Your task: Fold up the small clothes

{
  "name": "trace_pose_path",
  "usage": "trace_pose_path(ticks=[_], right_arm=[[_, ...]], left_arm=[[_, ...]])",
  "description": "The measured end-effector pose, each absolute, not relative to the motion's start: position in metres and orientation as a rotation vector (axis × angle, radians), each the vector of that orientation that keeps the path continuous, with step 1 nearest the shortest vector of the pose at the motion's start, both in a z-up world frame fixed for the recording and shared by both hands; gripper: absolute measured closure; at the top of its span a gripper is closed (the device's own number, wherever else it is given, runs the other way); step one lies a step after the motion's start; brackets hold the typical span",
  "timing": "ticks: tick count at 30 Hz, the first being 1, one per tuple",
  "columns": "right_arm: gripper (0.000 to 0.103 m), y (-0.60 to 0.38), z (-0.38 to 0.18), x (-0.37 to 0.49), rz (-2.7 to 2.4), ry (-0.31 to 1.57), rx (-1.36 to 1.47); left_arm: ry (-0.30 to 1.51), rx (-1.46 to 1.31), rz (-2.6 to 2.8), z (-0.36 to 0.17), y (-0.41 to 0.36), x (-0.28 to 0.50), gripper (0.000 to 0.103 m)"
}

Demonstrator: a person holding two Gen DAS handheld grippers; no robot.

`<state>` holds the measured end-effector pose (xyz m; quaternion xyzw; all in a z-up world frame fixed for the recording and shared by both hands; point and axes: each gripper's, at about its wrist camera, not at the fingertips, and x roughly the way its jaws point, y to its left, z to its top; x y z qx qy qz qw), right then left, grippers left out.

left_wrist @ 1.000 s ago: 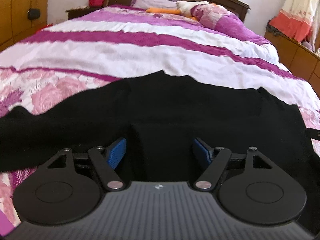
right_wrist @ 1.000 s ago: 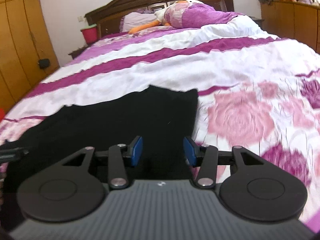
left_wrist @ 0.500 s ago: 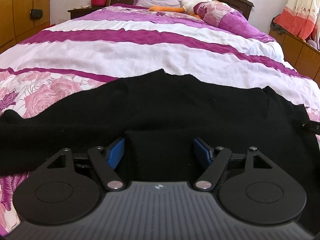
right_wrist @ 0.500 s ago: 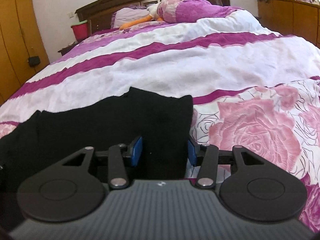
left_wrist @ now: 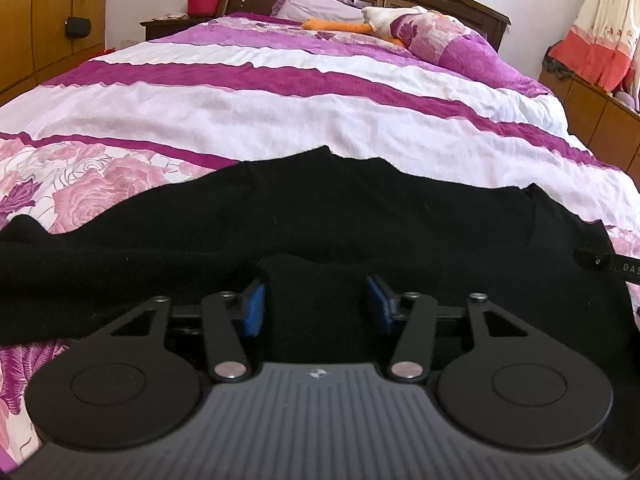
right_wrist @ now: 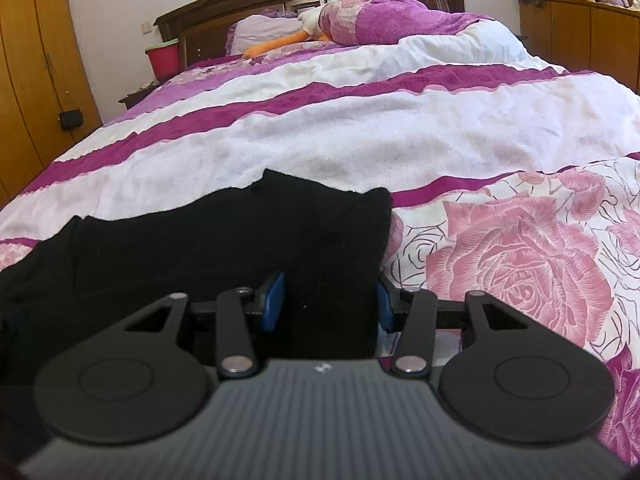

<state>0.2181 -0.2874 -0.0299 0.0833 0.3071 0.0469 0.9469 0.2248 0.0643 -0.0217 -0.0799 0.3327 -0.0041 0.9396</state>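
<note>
On the bedspread [left_wrist: 280,128] — black garment [left_wrist: 360,216] between both claws' parted fingers.

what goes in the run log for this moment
left gripper: open over garment | right gripper: open at its edge | bed: garment flat

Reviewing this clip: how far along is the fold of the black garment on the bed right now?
Early. Done: the black garment is spread across the striped bedspread, apparently one layer. In hand: the left gripper and right gripper each have the near edge's cloth between wide-apart blue fingers; whether they pinch it is unclear. Left: no finished fold shows, apart from a small raised bump of cloth at the left gripper.
</note>
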Motion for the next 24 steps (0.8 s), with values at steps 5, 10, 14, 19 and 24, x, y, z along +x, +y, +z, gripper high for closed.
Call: trace_pose_path(ticks=[5,10,14,19,24], right_arm=[[0.056,-0.288,-0.031,0.215,0.105,0.603,0.19],[0.09,-0.291,-0.031,0.21,0.119,0.559,0.219],[0.091,-0.297,-0.025,0.198,0.134,0.449,0.261],[0.092,-0.306,-0.027,0.201,0.04,0.396,0.304],[0.092,-0.321,-0.043,0.218,-0.014,0.47,0.379]], left_arm=[[0.661,-0.163,0.001,-0.019,0.063,0.222,0.078],[0.543,-0.148,0.009,-0.006,0.058,0.211,0.092],[0.447,-0.119,0.004,0.012,0.05,0.214,0.093],[0.43,-0.078,0.008,0.012,0.046,0.244,0.093],[0.589,-0.05,0.016,-0.027,0.047,0.281,0.091]])
